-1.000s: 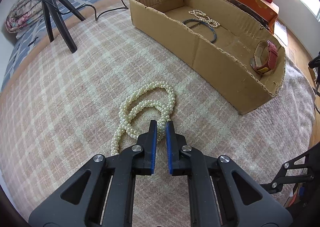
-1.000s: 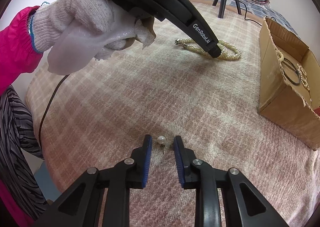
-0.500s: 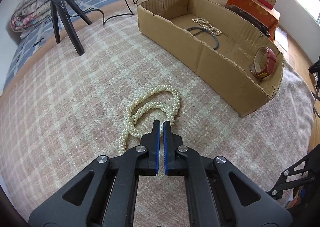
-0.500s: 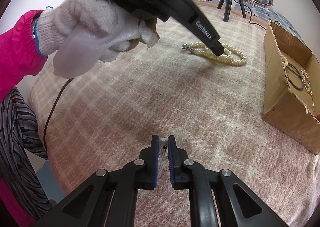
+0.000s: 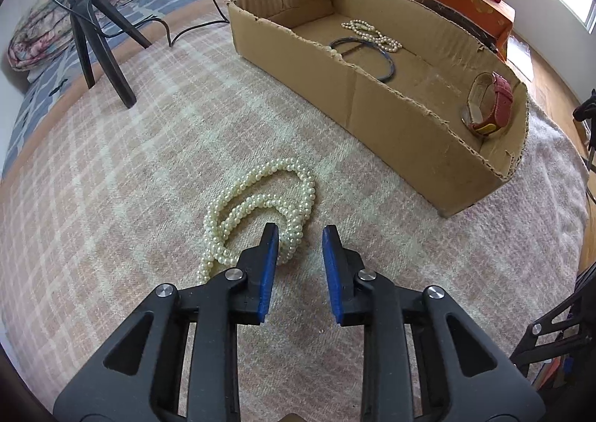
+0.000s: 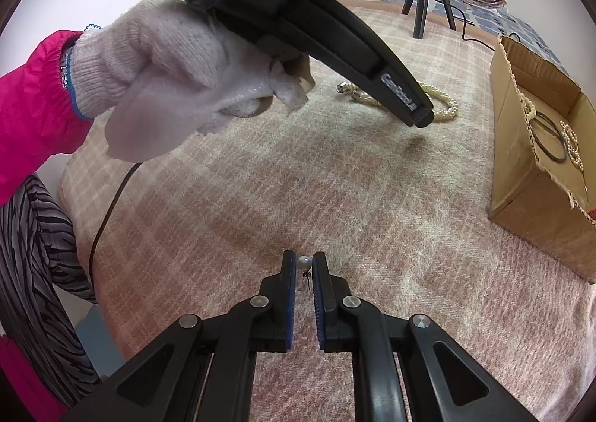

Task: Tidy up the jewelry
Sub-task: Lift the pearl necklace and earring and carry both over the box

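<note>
Two grippers: your left gripper [image 5: 300,232] gapes beside the pearl necklace [image 5: 260,209]; limp, slippery, so pinch the bunched strands. Right gripper [image 6: 304,261] pinches the tiny earring [image 6: 304,263].

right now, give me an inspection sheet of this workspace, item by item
surface: pink plaid blanket, flat, over a bed.
job's things: multi-strand pearl necklace loose on the blanket; pearl earring; cardboard box holding a pearl strand, dark bangle and red-strap watch.
clutter: nothing seen.
grippers: left hand-held gripper open, its left finger against the necklace; right hand-held gripper shut on the pearl earring.
cables: black cable beyond the box; another off the blanket edge.
surroundings: black tripod, folded quilts, orange box, window.
</note>
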`<state>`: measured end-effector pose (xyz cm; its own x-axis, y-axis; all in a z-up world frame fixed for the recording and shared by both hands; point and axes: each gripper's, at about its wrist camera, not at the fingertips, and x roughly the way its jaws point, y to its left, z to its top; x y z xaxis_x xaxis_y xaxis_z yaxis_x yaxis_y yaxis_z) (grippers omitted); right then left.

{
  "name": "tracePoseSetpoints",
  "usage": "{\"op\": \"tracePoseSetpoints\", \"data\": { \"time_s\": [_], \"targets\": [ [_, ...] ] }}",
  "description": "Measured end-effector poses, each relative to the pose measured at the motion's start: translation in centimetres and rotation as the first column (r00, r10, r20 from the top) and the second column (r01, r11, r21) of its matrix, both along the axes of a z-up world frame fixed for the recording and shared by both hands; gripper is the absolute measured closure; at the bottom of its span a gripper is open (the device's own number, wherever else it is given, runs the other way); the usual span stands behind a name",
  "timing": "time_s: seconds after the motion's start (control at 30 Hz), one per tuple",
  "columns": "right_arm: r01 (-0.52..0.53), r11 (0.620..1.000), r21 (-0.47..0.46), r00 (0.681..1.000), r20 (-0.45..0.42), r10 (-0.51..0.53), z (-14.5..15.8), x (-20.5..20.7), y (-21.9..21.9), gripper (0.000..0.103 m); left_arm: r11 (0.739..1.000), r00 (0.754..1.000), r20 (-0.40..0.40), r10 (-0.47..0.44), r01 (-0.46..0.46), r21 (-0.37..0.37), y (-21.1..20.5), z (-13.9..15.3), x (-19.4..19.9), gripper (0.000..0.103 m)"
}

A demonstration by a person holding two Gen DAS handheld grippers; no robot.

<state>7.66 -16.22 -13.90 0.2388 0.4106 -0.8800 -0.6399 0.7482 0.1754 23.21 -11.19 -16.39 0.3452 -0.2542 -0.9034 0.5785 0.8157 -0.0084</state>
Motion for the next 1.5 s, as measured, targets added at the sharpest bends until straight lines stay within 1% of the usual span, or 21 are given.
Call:
{"op": "tracePoseSetpoints", "data": {
  "time_s": [0.13,0.17,0.2,0.27,0.37,0.67,0.83,0.93,1.07,1.17,1.33,1.5],
  "targets": [
    [0.003,1.0,0.003,1.0,0.0,-0.003,0.0,0.1,0.0,0.096,0.999,1.0,0.01,-0.013,0.013,0.038,-0.3,-0.8,0.0,0.08],
    [0.005,1.0,0.004,1.0,0.0,-0.005,0.0,0.1,0.0,0.096,0.999,1.0,0.009,-0.008,0.008,0.032,-0.3,-0.9,0.1,0.083],
    [0.007,1.0,0.006,1.0,0.0,-0.007,0.0,0.2,0.0,0.096,1.0,1.0,0.004,0.001,-0.001,0.024,-0.2,-0.9,0.3,0.09],
    [0.009,1.0,0.007,1.0,0.002,-0.009,0.1,0.2,-0.1,0.096,1.0,1.0,-0.008,0.011,-0.011,0.004,0.1,-0.8,0.5,0.091],
    [0.009,1.0,0.007,1.0,0.004,-0.009,0.2,0.2,-0.1,0.096,1.0,1.0,-0.016,0.02,-0.02,-0.012,0.5,-0.6,0.5,0.096],
    [0.013,1.0,0.008,1.0,0.016,-0.013,0.5,0.1,-0.2,0.096,0.998,0.999,-0.01,0.04,-0.04,-0.057,1.6,0.7,-0.4,0.097],
    [0.019,1.0,0.015,0.999,0.03,-0.019,1.1,0.1,-0.3,0.096,0.988,0.997,-0.027,0.079,-0.082,-0.131,2.9,2.3,-0.4,0.097],
    [0.02,1.0,0.019,0.999,0.039,-0.021,1.4,0.0,-0.3,0.096,0.975,0.993,-0.04,0.11,-0.116,-0.189,4.0,3.7,-0.4,0.097],
    [0.019,1.0,0.025,0.998,0.052,-0.02,1.9,-0.1,-0.1,0.096,0.943,0.985,-0.072,0.155,-0.169,-0.288,5.6,5.9,0.0,0.097],
    [0.021,0.999,0.03,0.998,0.064,-0.022,2.4,-0.1,-0.3,0.097,0.916,0.98,-0.082,0.181,-0.198,-0.349,6.6,7.6,0.0,0.097],
    [0.035,0.998,0.043,0.996,0.085,-0.038,3.2,0.1,-0.7,0.096,0.88,0.975,-0.079,0.207,-0.221,-0.421,7.6,10.1,0.0,0.097],
    [0.056,0.996,0.063,0.992,0.112,-0.062,4.4,0.3,-1.1,0.096,0.857,0.974,-0.06,0.217,-0.219,-0.466,8.0,12.0,-0.2,0.097]
  ]
}}
